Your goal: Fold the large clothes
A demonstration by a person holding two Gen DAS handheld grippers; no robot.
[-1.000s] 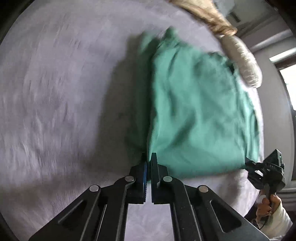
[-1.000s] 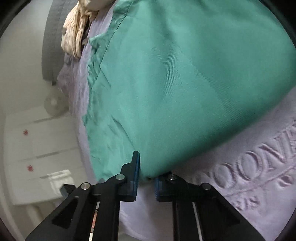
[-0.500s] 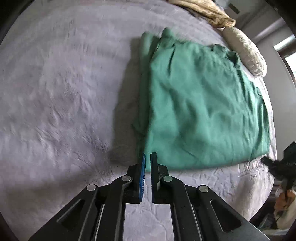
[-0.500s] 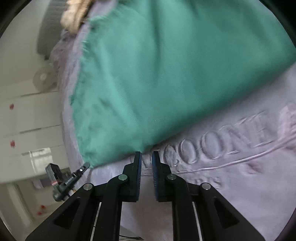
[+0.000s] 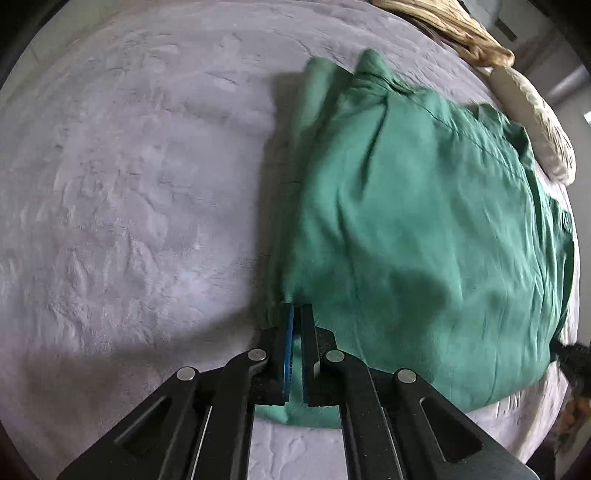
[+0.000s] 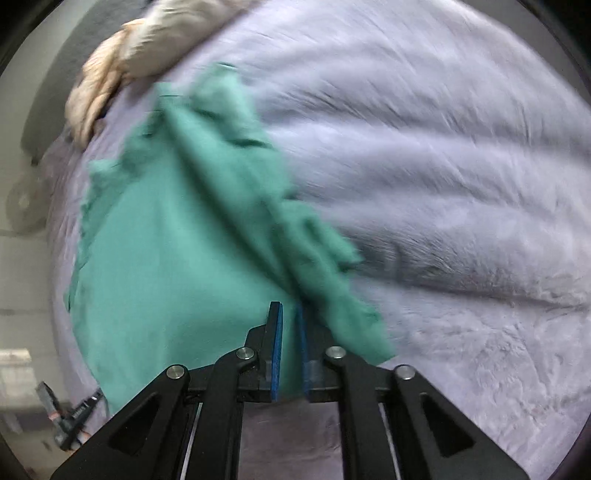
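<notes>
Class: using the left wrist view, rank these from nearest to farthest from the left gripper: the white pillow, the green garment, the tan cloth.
1. Green garment: right at the left gripper, its near corner between the fingertips.
2. White pillow: beyond the garment's far right edge.
3. Tan cloth: farthest, at the top of the view, past the pillow.

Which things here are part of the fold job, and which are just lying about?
In the job:
- green garment, spread on the bedcover
- left claw, shut at its near edge
- right claw, shut on green cloth

Lying about:
- tan cloth at the far edge
- pale pillow beside it
- lilac bedcover
</notes>
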